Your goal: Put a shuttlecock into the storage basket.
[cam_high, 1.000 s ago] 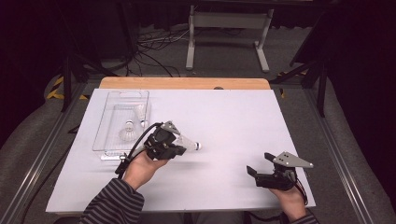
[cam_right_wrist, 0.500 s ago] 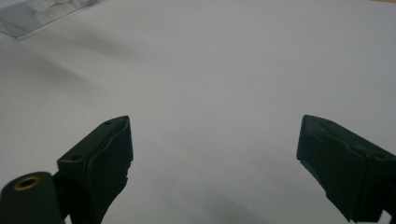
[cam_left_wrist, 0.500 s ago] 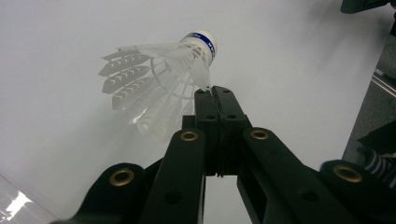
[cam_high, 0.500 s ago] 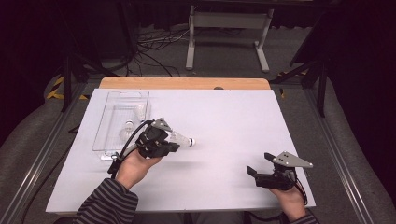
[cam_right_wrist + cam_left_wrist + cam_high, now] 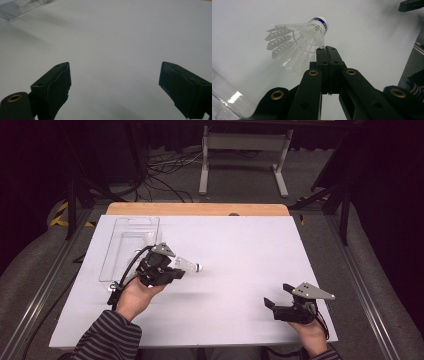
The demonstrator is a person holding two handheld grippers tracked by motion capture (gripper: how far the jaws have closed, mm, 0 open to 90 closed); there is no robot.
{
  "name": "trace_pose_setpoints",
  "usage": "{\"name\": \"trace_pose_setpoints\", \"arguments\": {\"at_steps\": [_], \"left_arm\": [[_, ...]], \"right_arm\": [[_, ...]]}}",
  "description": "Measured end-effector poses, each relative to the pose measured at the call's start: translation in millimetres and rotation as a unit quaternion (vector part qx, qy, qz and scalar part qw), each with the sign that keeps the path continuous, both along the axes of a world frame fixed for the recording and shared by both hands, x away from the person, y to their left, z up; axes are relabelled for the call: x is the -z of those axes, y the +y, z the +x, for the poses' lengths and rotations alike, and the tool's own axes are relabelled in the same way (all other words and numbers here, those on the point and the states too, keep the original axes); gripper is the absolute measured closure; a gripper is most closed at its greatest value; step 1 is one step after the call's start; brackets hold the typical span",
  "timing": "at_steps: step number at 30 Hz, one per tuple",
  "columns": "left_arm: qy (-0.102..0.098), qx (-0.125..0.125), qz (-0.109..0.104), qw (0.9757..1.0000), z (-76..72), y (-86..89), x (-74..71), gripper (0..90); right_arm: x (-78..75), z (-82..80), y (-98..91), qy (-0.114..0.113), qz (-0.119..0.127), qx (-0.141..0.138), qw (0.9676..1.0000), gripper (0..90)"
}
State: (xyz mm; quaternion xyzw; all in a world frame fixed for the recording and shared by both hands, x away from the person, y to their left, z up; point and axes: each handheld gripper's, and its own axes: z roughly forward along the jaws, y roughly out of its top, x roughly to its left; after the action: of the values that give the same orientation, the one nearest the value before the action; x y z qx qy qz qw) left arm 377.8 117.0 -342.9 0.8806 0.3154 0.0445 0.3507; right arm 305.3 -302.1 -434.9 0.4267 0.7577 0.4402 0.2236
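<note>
white thing: a plastic shuttlecock (image 5: pixel 298 42), up off the white table (image 5: pixel 240 255)
left gripper (image 5: pixel 172 272): jaws shut tight on one feather edge
which way: cork tip points away from the jaws, toward the middle
clear tray (image 5: pixel 131 245): just beside the left hand
right gripper (image 5: pixel 280 304): wide open, holds nothing, far off

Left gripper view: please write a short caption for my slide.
Left gripper, jaws shut, pinches a white shuttlecock by its skirt above the white table.
</note>
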Motion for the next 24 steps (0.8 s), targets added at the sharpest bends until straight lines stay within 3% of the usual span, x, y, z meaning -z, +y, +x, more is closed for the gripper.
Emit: {"name": "trace_pose_setpoints", "arguments": {"at_steps": [24], "left_arm": [[-0.01,-0.033,-0.017,0.9993,0.3,25.9,-10.8,90.0]], "right_arm": [[0.0,0.0,0.0,0.0,0.0,-0.001,1.0,11.0]]}}
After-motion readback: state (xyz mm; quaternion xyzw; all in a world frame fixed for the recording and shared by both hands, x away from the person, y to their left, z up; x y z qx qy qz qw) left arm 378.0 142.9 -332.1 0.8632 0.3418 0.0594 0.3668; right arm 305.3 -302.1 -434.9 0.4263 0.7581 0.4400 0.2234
